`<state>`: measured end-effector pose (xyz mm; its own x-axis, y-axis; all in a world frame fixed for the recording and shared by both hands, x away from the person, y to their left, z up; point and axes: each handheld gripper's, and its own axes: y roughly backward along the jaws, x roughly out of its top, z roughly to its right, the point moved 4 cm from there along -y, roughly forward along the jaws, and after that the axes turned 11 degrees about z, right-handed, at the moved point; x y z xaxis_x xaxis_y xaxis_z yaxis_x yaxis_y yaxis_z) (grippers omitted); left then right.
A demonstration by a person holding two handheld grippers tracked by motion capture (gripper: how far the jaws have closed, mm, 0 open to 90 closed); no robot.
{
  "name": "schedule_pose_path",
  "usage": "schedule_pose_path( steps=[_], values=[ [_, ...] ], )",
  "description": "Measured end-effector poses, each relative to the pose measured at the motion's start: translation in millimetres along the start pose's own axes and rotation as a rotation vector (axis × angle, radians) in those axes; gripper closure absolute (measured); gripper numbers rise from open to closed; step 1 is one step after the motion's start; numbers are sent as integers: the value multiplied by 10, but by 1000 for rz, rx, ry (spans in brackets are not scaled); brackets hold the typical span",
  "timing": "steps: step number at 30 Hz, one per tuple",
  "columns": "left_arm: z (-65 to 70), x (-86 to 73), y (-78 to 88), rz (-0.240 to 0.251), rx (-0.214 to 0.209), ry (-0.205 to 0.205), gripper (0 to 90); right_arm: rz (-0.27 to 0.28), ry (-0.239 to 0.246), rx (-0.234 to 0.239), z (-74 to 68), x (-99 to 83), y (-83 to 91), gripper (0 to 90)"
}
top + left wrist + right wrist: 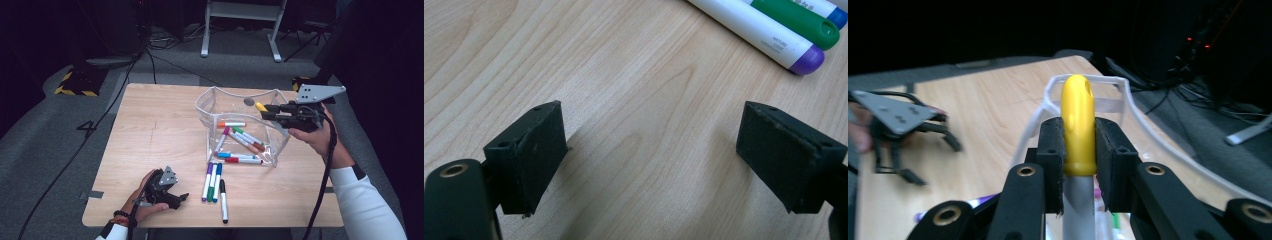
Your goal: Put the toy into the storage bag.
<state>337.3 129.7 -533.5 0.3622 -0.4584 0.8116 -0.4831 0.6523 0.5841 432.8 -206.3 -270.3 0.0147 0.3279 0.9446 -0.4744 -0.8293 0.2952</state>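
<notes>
Black jaws of the right gripper point(1079, 150) were clamped on a yellow-capped marker point(1078, 120), the cap jutting up past the pads and the grey barrel running down between them, its lower end cut off at the frame's edge. From the high view the right gripper point(267, 111) hung above the right rim of the clear bin point(212, 95), the yellow-capped marker point(261, 106) poking out toward the bin's inside. Several markers with orange, green, red, blue and purple caps lay in a loose pile point(239, 142) inside the bin, their outlines partly blurred through its walls.

At the table's point(150, 130) near left edge, the left gripper point(181, 198) lay low on the wood in the person's hand, jaws parted about halfway with bare wood between the pads point(531, 160). Just to its right, well apart from the right gripper, lay a purple marker point(207, 181), a green marker point(212, 182), a blue marker point(218, 181) and a black marker point(223, 200). In the left gripper view those first three ran off the top right corner, bodies cut off.
</notes>
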Motion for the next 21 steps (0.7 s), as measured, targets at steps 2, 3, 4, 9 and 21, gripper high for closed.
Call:
schedule_pose_path(
  steps=[2,3,4,9,21],
  values=[
    [1,0,0,0,1,0,128,-4,5,9,53,26,-58,753],
    [1,0,1,0,1,0,128,-9,9,3,83,34,-87,753],
    [1,0,0,0,1,0,128,-14,8,-4,116,39,-116,753],
    [2,-1,2,0,1,1,128,-53,10,-34,288,8,-250,753],
    [3,-2,1,1,0,2,128,-236,-22,-83,570,-356,-618,753]
  ],
)
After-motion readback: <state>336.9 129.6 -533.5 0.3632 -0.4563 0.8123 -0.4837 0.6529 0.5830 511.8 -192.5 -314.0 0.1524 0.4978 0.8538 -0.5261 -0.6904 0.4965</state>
